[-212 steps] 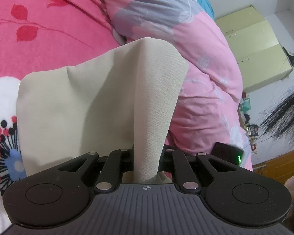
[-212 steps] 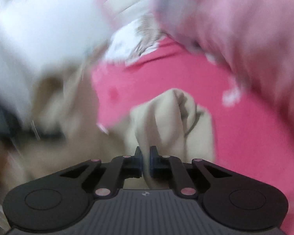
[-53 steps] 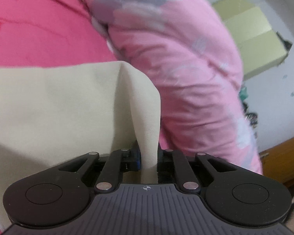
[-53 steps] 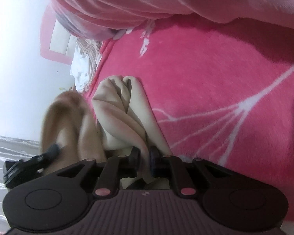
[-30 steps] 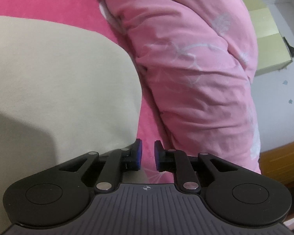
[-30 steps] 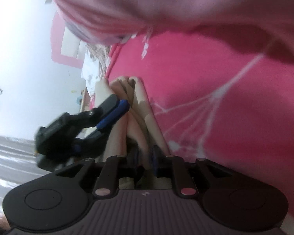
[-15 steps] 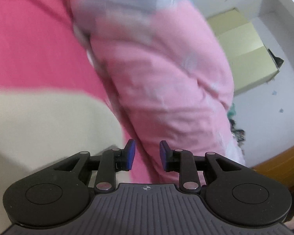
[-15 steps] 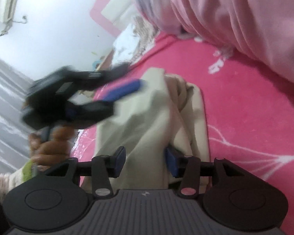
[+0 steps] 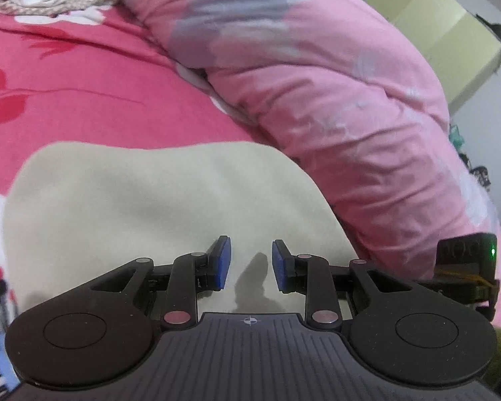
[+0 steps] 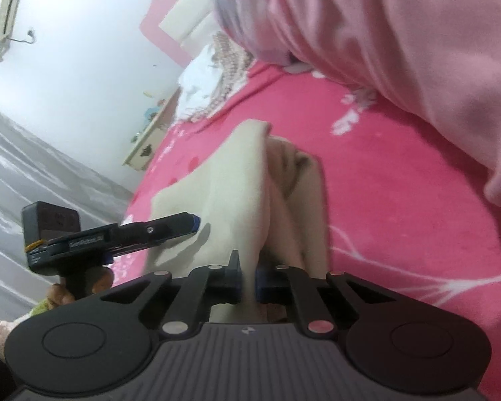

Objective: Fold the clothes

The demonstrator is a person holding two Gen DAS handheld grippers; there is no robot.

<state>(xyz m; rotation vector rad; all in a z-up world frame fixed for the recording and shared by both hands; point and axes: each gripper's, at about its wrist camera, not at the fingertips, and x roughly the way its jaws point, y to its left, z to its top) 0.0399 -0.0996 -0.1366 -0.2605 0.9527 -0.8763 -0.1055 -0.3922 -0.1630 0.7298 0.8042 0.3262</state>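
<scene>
Pink bed cover point(image 9: 93, 100) stretches wide on my left, but a puffy pink quilt point(image 9: 350, 117) blocks the right. Soft beige cloth point(image 9: 157, 200) lies flat between them — smooth, rounded edge. My left gripper point(image 9: 248, 262) hangs open above it. My right gripper point(image 10: 247, 282) is closing, pinching a bunched fold — its far end looks blurry.

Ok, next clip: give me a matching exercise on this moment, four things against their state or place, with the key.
Things:
1. left gripper
2. right gripper
3. beige garment
4. pink quilt

States or places:
A. bunched along the far side of the bed
B. closing on a fold of cloth
C. open, nothing between its pads
D. lying on the red blanket

Pairs: 1-C, 2-B, 3-D, 4-A
</scene>
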